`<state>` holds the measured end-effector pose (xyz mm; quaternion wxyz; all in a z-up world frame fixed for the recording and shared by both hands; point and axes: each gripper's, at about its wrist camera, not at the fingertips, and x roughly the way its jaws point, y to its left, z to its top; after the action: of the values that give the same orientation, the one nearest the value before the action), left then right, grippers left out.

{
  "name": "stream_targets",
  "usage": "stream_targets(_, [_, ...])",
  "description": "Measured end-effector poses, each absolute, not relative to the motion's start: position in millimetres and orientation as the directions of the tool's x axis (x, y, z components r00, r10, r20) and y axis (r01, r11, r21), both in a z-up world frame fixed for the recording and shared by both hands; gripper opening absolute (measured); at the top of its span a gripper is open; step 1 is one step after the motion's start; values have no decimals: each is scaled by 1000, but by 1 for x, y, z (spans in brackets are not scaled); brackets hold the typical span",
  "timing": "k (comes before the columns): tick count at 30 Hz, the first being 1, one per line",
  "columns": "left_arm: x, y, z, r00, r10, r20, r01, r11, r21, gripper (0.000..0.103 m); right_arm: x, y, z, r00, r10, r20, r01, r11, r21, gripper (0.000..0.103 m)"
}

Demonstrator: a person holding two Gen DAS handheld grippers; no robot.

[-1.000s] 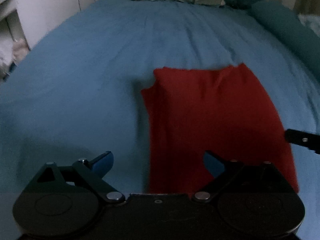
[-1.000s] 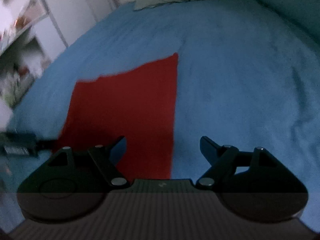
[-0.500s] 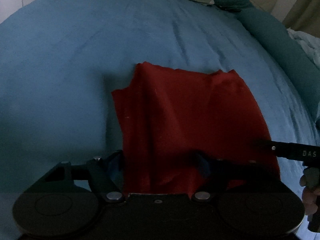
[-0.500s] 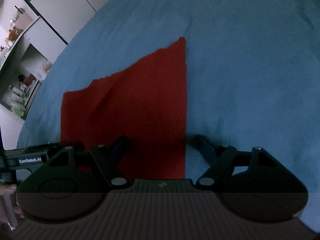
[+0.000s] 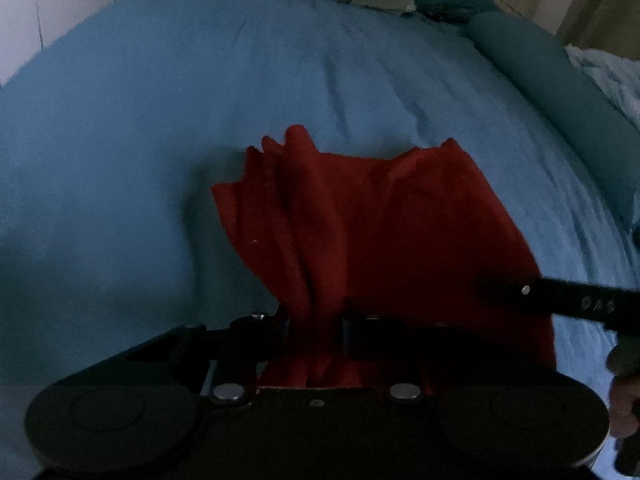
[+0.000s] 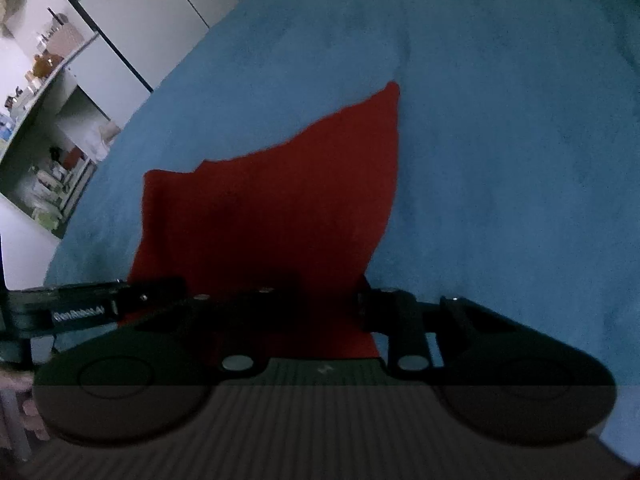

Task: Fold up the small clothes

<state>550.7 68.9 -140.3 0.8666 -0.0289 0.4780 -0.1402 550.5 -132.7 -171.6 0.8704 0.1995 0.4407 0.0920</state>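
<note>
Faint white lettering, "DAS", sits on the right gripper's [image 5: 568,300] black bar in the left wrist view. In the right wrist view, the left gripper's [image 6: 80,312] bar carries "GenRobot.AI", blurred but legible.

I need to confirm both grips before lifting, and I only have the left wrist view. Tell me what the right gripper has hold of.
Observer: The right gripper has its fingers closed in on the near edge of the red garment, cloth bunched between them.
Operator: Report the garment's right edge.
Observer: It runs bare along the blue bedspread, rising to a pointed far corner.
Operator: Say what stands off to the left there.
Observer: White cupboards and open shelves with small items beside the bed.
Operator: Confirm the left gripper shows there.
Observer: Yes, the left gripper enters the right wrist view from the left.
</note>
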Motion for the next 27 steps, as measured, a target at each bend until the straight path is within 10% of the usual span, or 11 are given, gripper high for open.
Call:
stream_targets(12, [423,6,-65,511,-258,-820,239,959,-153,23,430,-172,-85,607,389,-693,-40,886,462,38])
stream_targets(21, [362,-51,-136,468,-160,-869,189,979,-79,24,348,-205,-150,508,280,-815,91,923,374,40])
stream_targets(27, [362,-62,-144,506,-92,-858,161,987,-11,49,345,-214,-176,509,283,-813,58,931,361,60])
